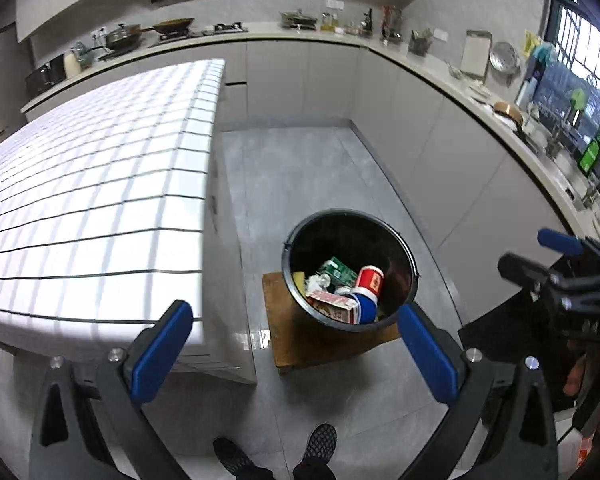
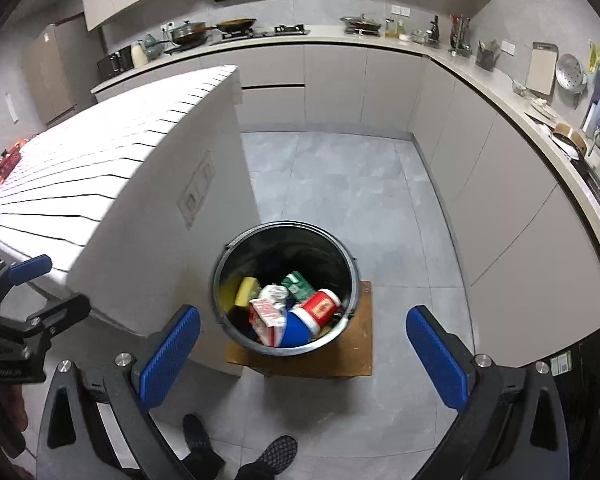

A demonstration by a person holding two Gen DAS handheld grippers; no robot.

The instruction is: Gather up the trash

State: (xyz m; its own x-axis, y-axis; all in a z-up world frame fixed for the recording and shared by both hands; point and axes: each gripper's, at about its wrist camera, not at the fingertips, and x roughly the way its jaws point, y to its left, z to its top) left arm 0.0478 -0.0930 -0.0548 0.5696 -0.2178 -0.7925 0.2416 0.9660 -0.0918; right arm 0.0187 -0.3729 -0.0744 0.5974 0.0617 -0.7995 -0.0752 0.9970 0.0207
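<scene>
Both grippers hang over the kitchen floor, pointing down at the black bin (image 1: 350,270), w/ nothing between either pair of fingers. Left gripper (image 1: 296,354) has its blue fingers (image 1: 162,350) spread wide, empty; right gripper (image 2: 302,354) likewise stands wide open, blue pads (image 2: 436,362) well apart, empty. The bin sits on a small wooden stool (image 2: 358,354) on the grey tile floor (image 2: 340,184), just beside the end of the white tiled counter (image 1: 92,184). The trash is inside the bin: a red cup (image 2: 320,306) lying on its side, a blue-and-white cup (image 2: 296,330) touching it, a green carton (image 2: 298,284), a yellow sponge-like piece (image 2: 246,290), a red-and-white box (image 2: 266,312) and some crumpled white paper (image 2: 274,292), all heaped at the bottom. From the left gripper's view the right one shows at the far right edge, w/ part of a hand (image 1: 580,376) below it. The person's dark shoes (image 2: 278,450) are on the floor right below the grippers. Behind, an L-shaped run of grey cabinets (image 2: 336,84) carries pans, bottles and a cutting board; can't read any labels.
</scene>
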